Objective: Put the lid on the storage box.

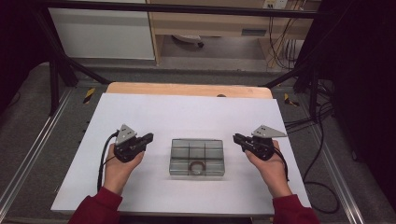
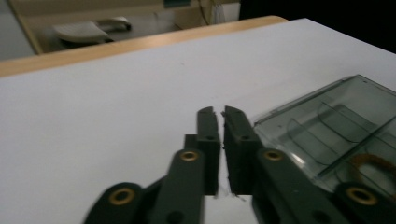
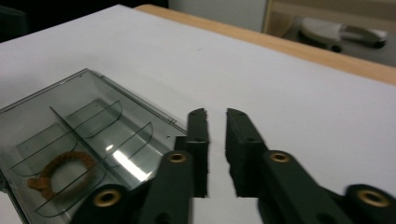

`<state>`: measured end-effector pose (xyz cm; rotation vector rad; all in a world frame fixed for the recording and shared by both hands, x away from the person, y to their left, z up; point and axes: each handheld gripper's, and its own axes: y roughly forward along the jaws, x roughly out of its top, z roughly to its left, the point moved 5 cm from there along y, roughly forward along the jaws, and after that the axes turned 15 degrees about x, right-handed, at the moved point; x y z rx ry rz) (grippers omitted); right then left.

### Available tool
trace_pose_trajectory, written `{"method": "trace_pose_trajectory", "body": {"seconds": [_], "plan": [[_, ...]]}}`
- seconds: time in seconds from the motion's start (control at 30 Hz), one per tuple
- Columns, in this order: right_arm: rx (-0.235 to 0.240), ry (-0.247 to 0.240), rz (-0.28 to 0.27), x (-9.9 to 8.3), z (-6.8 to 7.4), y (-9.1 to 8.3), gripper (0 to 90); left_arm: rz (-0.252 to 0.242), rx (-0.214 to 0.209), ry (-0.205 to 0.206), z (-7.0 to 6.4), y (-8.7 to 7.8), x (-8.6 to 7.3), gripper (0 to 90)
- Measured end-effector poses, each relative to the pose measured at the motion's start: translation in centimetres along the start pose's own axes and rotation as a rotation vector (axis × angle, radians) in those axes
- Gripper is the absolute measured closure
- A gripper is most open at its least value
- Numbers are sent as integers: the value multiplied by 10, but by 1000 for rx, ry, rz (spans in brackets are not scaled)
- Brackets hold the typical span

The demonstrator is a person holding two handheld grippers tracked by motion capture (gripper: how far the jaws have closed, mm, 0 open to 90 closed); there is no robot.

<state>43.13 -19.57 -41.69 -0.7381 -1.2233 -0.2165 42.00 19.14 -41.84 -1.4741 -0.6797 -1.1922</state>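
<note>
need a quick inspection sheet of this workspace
surface: white sheet over a wooden table.
job's things: clear divided box, lid closed, brown ring in its near middle compartment.
clutter: nothing seen.
grippers: left tool left of the box, nearly closed, empty; right tool right of it, slightly open, empty.
cables: black cable trails from the left tool.
surroundings: dark frame, floor cables.

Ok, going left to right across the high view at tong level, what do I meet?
Left tongs → clear compartment box holding a brown ring → right tongs, all on the white table.
</note>
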Motion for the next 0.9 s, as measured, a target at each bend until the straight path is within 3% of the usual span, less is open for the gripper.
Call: {"method": "trace_pose_trajectory", "body": {"seconds": [0.07,0.17,0.37,0.53,0.8,0.9], "plan": [[-24,4,-31,-2,2,-8,636,-40,33,-29,6,-11,-2,682],[-47,6,-81,-5,5,-20,473,-89,74,-38,12,-26,-5,505],[-166,-4,-125,-7,11,-44,137,-88,75,-84,21,-46,-15,228],[-189,-11,-125,-17,15,-59,37,-91,52,-97,30,-54,-26,126],[-161,28,-129,-45,13,-68,59,-84,58,-153,41,-61,-48,107],[-168,-11,-95,-48,14,-64,64,-78,54,-153,40,-61,-49,102]]}}
